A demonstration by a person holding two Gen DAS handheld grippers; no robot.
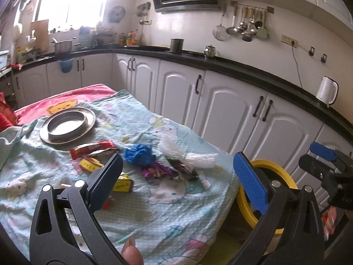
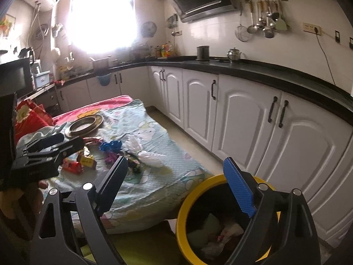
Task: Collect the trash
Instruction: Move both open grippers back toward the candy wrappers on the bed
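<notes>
Both grippers, left [image 1: 176, 174] and right [image 2: 176, 176], hang spread and empty, so grabbing a wrapper [image 1: 92, 151] for the bin [image 2: 187, 201] seems next.

**Surfaces and finishes**

Soft printed cloth [image 1: 136, 132] covers the table. The plate [image 1: 66, 125] at its 11 o'clock is dull brushed metal. Wrappers [image 1: 92, 150] look glossy foil. The bin [image 2: 183, 216] is smooth yellow plastic; cabinets [image 1: 231, 114] are gloss white.
</notes>
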